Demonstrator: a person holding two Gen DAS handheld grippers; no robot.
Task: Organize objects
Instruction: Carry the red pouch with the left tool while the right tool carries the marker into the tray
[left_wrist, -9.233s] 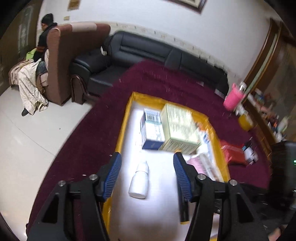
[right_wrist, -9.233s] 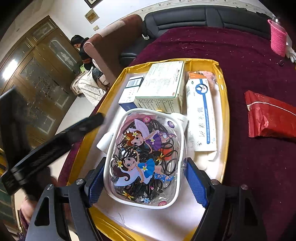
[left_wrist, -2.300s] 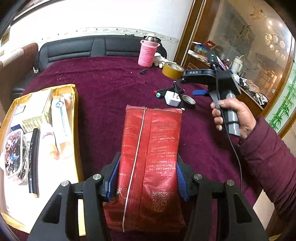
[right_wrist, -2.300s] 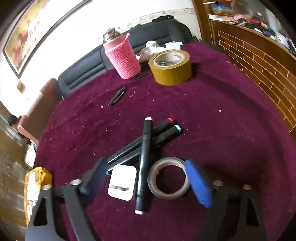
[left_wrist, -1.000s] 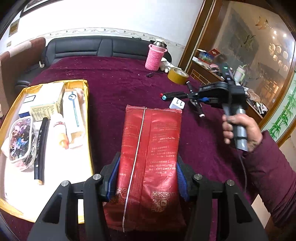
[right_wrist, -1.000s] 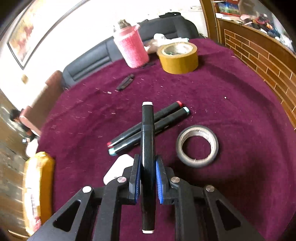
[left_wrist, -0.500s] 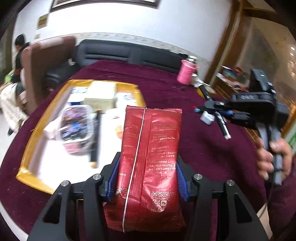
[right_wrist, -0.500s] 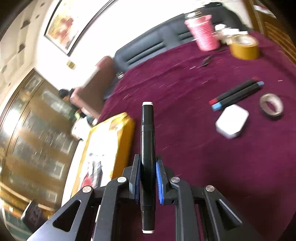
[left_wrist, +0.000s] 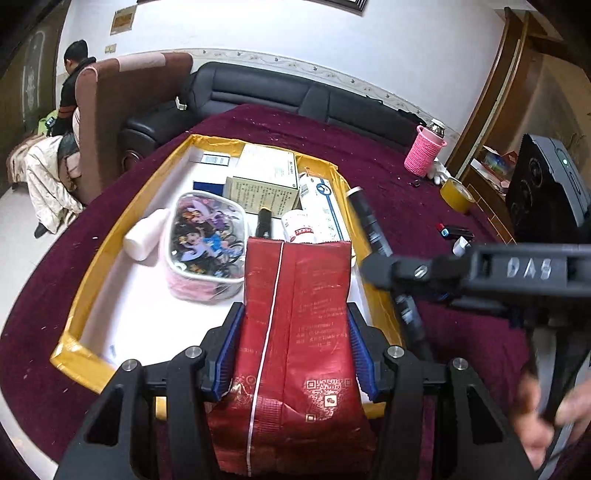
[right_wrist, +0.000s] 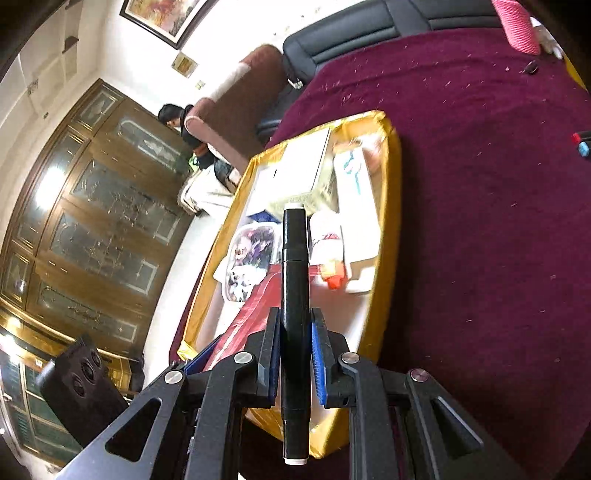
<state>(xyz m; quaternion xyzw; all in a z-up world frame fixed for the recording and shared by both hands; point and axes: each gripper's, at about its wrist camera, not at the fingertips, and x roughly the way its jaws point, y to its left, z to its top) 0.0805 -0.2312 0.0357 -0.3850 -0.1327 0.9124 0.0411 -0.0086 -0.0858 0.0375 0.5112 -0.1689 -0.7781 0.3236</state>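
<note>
Well, both tools were loaded over the yellow-rimmed tray (left_wrist: 92, 258): the left tool (left_wrist: 295, 350) was clamped on the red packet (left_wrist: 295, 332), held above the tray's near end, and the right tool (right_wrist: 293, 354) pinched a black marker (right_wrist: 294, 295) pointing ahead over the tray's right rim. Ahead of the left tool, boxes (left_wrist: 264, 181), a cartoon-print pouch (left_wrist: 205, 240) and a white bottle (left_wrist: 146, 234) already lay inside. By my reckoning the job was well along, with both loads unplaced and more markers (left_wrist: 452, 232), a tape roll (left_wrist: 456, 194) and a pink cup (left_wrist: 424, 151) out on the maroon table (left_wrist: 388, 192) off to the right.
</note>
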